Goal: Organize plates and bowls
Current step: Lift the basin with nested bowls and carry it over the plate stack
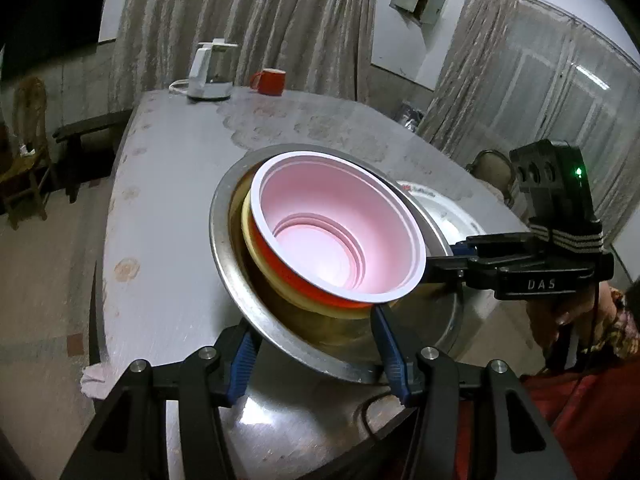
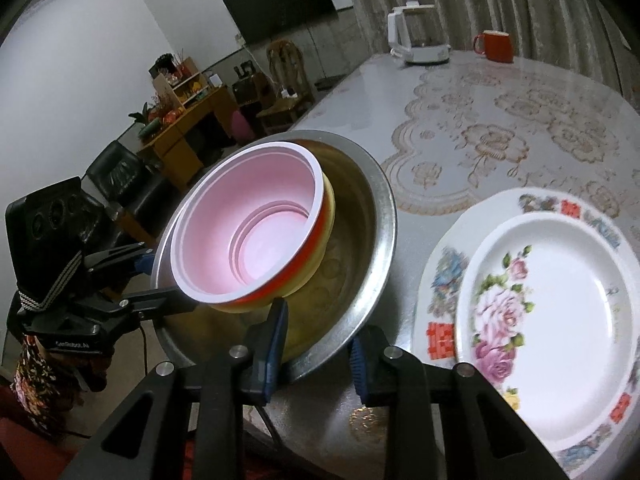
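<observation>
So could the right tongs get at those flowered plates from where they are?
Probably yes. The right tongs stand open around the metal bowl's rim, and the stacked flowered plates lie just beside them on the table, with nothing between.

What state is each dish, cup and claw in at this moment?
Steel bowl: tilted, gripped at its rim by both claws.
Red bowl: empty, nested in a yellow bowl.
Plates: stacked, empty.
Mug: upright.
Left claw: open.
Right claw: open.
</observation>
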{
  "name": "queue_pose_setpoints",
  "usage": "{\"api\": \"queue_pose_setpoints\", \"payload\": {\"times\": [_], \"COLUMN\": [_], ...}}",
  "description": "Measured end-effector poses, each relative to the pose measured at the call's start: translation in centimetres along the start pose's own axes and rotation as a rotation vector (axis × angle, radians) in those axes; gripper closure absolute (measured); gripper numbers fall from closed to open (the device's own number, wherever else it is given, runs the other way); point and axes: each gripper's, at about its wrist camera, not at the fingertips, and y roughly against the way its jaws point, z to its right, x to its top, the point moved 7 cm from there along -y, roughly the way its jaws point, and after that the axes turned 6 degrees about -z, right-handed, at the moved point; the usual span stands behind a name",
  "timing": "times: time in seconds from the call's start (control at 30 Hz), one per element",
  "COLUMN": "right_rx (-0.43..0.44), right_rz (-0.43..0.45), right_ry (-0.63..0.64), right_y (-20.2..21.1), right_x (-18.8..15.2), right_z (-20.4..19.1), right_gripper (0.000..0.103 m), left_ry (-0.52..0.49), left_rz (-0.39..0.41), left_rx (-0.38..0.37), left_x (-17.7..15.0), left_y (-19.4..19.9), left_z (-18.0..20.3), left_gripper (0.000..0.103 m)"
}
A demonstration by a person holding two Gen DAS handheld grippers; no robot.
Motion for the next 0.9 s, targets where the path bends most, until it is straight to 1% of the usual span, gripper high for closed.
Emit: {"api": "queue_pose_setpoints", "payload": {"times": [0.17, 0.37, 0.7, 0.9], "right_rx": [-0.022, -0.063, -0.121, -0.161], "right_rz": [0.045, 0.098, 0.152, 0.167], "right_ry": [-0.008, -0.043, -0.16, -0.223], "right_y": [2.3, 5.3, 9.5, 11.2], "right_x": [0.4, 0.3, -1.8, -3.3], "right_z": [0.8, 2.9, 7.5, 10.3], "right_gripper": [0.075, 0.075, 0.075, 0.075], "left_ry": [-0.047, -0.098, -0.184, -0.199], "left_rz": [0.023, 0.032, 0.004, -0.029], "left_rx": [-0.017, -0.061, -0.148, -0.198], "left_x": [2.0, 4.2, 7.2, 8.2], "left_y": [0.0, -1.3, -5.1, -7.8], "left_z": [1.7, 4.3, 9.4, 11.7], "left_gripper": [0.048, 0.048, 0.048, 0.048]}}
